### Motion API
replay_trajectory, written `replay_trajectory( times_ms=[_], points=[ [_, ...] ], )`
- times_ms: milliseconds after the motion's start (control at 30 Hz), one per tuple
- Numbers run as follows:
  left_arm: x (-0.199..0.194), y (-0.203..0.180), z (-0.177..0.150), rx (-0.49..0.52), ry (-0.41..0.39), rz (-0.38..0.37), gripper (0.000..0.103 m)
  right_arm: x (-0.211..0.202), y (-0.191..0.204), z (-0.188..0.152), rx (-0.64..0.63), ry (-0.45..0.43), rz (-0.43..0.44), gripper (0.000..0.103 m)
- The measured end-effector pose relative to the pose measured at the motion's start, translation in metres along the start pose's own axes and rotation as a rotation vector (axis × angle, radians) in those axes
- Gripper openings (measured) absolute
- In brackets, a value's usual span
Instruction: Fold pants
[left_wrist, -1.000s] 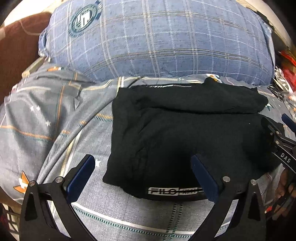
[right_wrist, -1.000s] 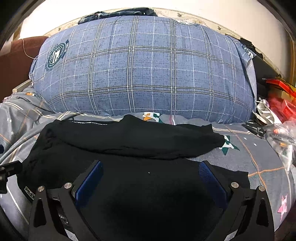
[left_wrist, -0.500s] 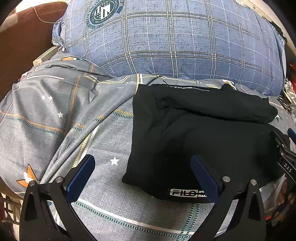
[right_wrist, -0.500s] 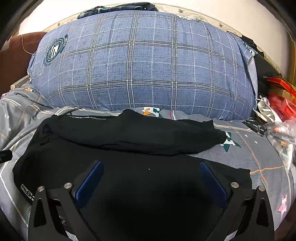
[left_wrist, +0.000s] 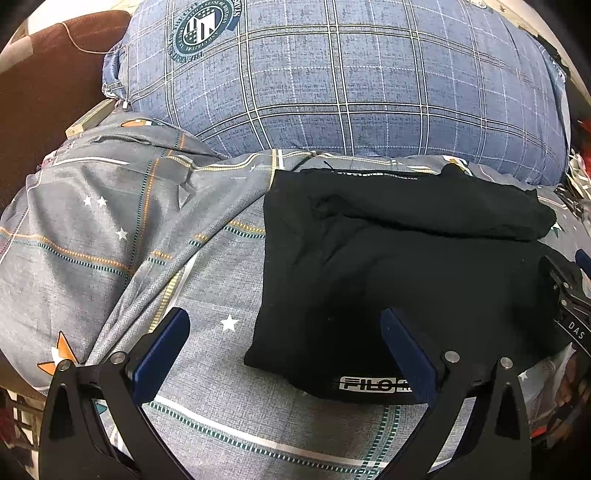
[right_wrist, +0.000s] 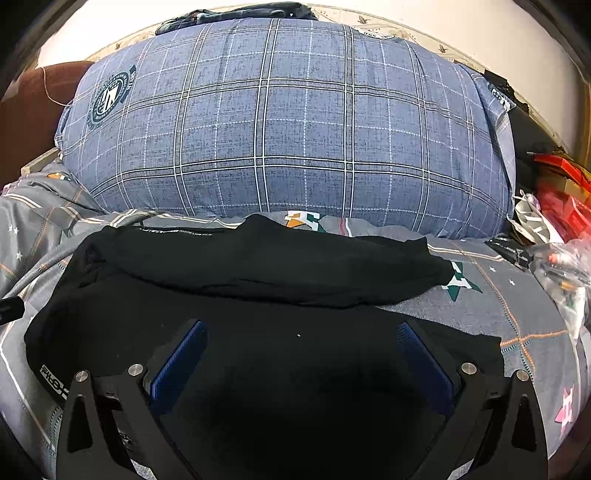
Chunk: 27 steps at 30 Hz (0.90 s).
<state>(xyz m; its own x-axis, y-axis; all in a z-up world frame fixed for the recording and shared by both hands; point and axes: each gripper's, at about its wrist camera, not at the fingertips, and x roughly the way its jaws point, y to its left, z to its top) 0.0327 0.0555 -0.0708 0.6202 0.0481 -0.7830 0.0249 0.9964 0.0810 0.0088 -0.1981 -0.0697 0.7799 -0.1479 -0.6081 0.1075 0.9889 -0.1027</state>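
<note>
The black pants lie folded on the grey patterned bedsheet, with a white logo band at the near edge and a thicker folded strip along the far edge. My left gripper is open and empty, above the pants' near left corner. My right gripper is open and empty, hovering over the middle of the pants. The right gripper's black body shows at the right edge of the left wrist view.
A large blue plaid pillow lies right behind the pants. A brown headboard stands at the far left. Red packaging and plastic bags clutter the bed's right side. The sheet stretches right of the pants.
My left gripper has moved left and back, so the pants now sit further right in its view. The right gripper has drawn back slightly. Both stayed open; the pants did not move.
</note>
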Motion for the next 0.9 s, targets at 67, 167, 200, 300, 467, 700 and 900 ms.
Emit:
replay_trajectory(
  times_ms=[67, 167, 200, 300, 467, 700, 900],
  points=[
    [0.001, 0.0, -0.001, 0.001, 0.001, 0.001, 0.103, 0.001, 0.0, -0.001, 0.0, 0.001, 0.001, 0.103],
    [0.002, -0.001, -0.001, 0.001, 0.003, 0.0, 0.103, 0.0, 0.001, -0.001, -0.001, 0.001, -0.002, 0.103],
    [0.003, -0.001, -0.001, 0.002, 0.004, -0.001, 0.103, 0.0, 0.001, -0.001, -0.002, 0.001, -0.003, 0.103],
    [0.005, -0.001, -0.001, 0.001, 0.008, -0.005, 0.103, 0.001, 0.0, -0.002, -0.002, 0.002, -0.004, 0.103],
    [0.01, 0.003, -0.001, -0.013, 0.018, -0.006, 0.103, 0.005, 0.0, -0.003, -0.004, 0.01, -0.005, 0.103],
    [0.019, 0.01, 0.001, -0.027, 0.027, -0.007, 0.103, 0.01, 0.004, -0.002, -0.014, 0.024, -0.009, 0.103],
    [0.034, 0.024, 0.024, -0.027, 0.046, -0.02, 0.103, 0.015, -0.009, 0.007, -0.019, 0.043, -0.007, 0.103]
  ],
)
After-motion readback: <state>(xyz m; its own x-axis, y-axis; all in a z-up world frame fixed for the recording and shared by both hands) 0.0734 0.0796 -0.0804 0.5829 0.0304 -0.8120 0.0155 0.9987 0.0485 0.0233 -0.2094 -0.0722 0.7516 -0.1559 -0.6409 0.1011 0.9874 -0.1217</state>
